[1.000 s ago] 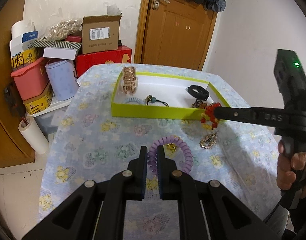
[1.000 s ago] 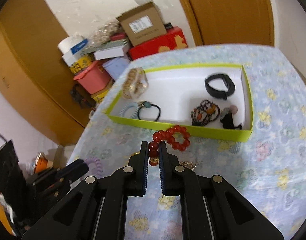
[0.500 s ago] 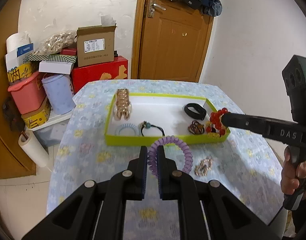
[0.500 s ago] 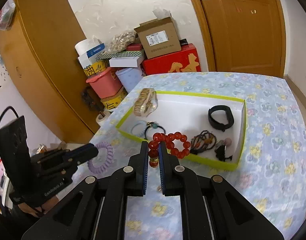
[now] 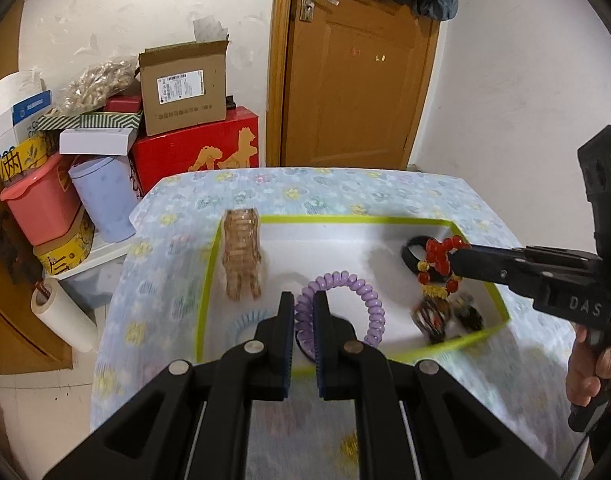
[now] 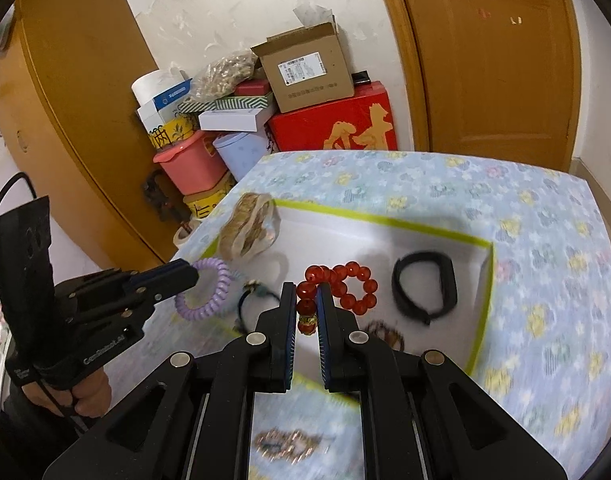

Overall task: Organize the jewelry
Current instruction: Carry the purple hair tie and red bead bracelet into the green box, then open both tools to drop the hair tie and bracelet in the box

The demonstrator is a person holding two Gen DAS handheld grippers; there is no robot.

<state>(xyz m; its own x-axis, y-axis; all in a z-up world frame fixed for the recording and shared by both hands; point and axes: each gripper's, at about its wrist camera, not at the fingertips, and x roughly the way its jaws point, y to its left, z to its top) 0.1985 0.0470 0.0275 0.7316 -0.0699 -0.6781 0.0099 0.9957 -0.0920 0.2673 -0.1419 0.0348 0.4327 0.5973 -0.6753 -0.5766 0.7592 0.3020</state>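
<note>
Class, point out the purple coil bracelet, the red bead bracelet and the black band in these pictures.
purple coil bracelet (image 5: 370, 295): left wrist view, right curve.
red bead bracelet (image 6: 351, 284): right wrist view, upper beads.
black band (image 6: 449, 276): right wrist view, right side.

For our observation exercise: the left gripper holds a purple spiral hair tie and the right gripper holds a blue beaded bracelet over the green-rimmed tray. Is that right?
Not quite. The bracelet in the right gripper is a red beaded bracelet, not blue, as the right wrist view shows. The left gripper does hold the purple spiral hair tie, over the green-rimmed tray.
</note>
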